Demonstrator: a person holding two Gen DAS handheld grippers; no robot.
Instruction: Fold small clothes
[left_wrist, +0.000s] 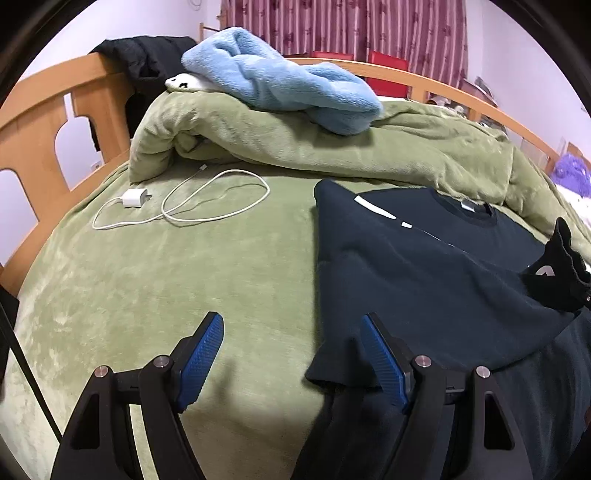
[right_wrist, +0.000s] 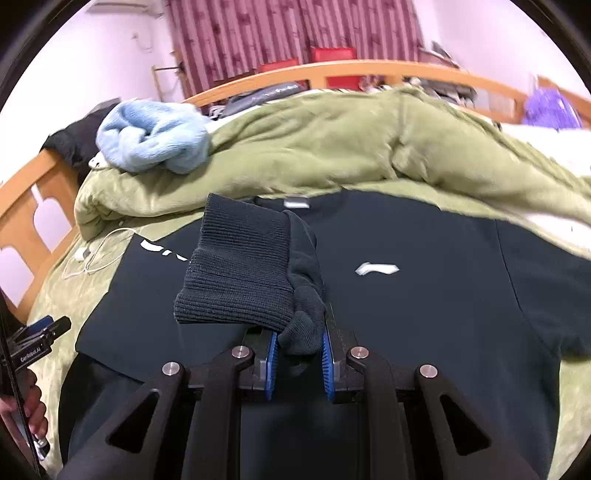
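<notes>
A dark navy T-shirt (right_wrist: 424, 314) with a white logo lies flat on the green bed; it also shows in the left wrist view (left_wrist: 424, 273). My right gripper (right_wrist: 298, 354) is shut on a dark knitted sock (right_wrist: 243, 273), held above the shirt; the sock shows at the right edge of the left wrist view (left_wrist: 557, 273). My left gripper (left_wrist: 291, 354) is open and empty, low over the bed at the shirt's left sleeve edge; it shows at the left edge of the right wrist view (right_wrist: 44, 332).
A bunched green duvet (left_wrist: 332, 144) with a light blue fleece (left_wrist: 284, 81) on it lies behind the shirt. A white charger and cable (left_wrist: 177, 203) lie on the bed to the left. A wooden bed frame (left_wrist: 44, 110) runs around.
</notes>
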